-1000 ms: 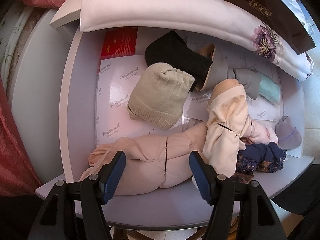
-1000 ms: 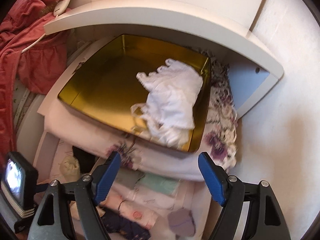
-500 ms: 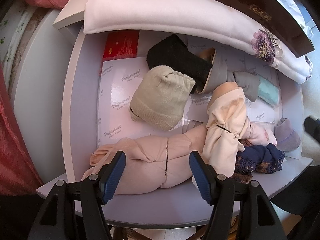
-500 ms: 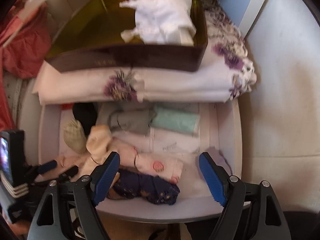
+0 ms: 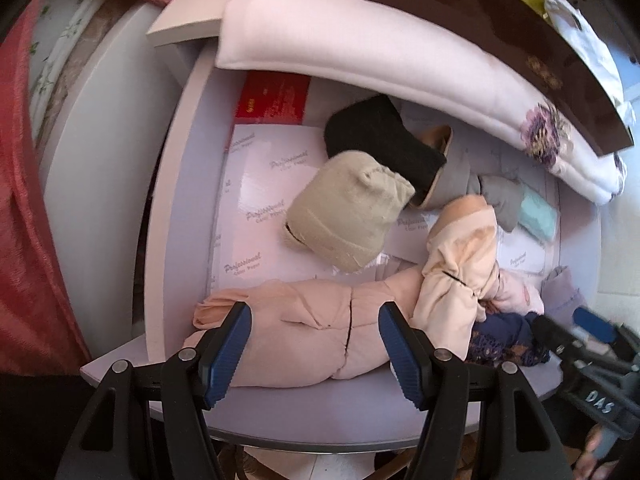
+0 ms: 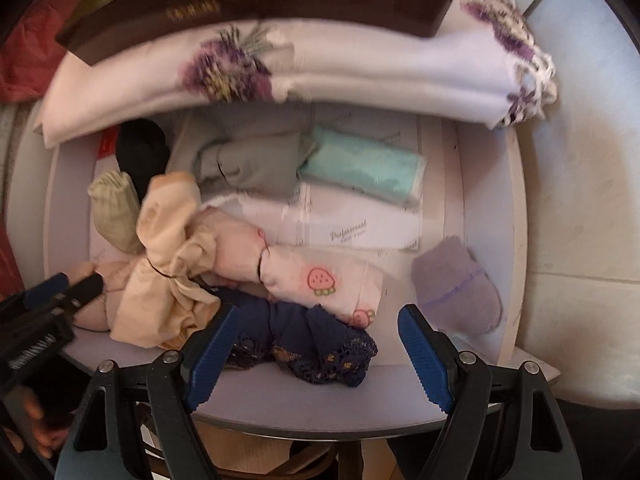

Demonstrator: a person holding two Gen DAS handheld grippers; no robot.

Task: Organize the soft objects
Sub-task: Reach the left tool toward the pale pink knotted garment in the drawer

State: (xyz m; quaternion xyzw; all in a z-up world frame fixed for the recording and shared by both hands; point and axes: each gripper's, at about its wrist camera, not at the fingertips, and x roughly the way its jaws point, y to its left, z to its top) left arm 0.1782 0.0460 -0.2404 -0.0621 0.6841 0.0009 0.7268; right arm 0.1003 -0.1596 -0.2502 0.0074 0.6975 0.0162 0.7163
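Observation:
An open drawer (image 5: 176,208) holds rolled soft items. In the left wrist view my left gripper (image 5: 314,350) hangs open above a long peach stocking bundle (image 5: 304,320), with a beige roll (image 5: 348,216), a black roll (image 5: 380,140) and a cream knotted bundle (image 5: 460,256) beyond. In the right wrist view my right gripper (image 6: 318,356) stands open over a navy lace bundle (image 6: 316,340), nothing pressed between its pads. Near it lie a pink strawberry-print roll (image 6: 316,276), a lilac sock (image 6: 460,284), a grey roll (image 6: 252,164) and a mint roll (image 6: 364,164).
A folded floral white cloth (image 6: 320,76) carries a dark brown box (image 6: 260,0) over the drawer's back. Red fabric (image 5: 24,216) hangs at the left. White printed paper (image 5: 260,184) lines the drawer. A pale wall (image 6: 580,160) stands on the right.
My right gripper has dropped from above the gold-lined box down to the drawer's front, over the navy bundle, and now shows in the left wrist view. The left gripper shifted slightly.

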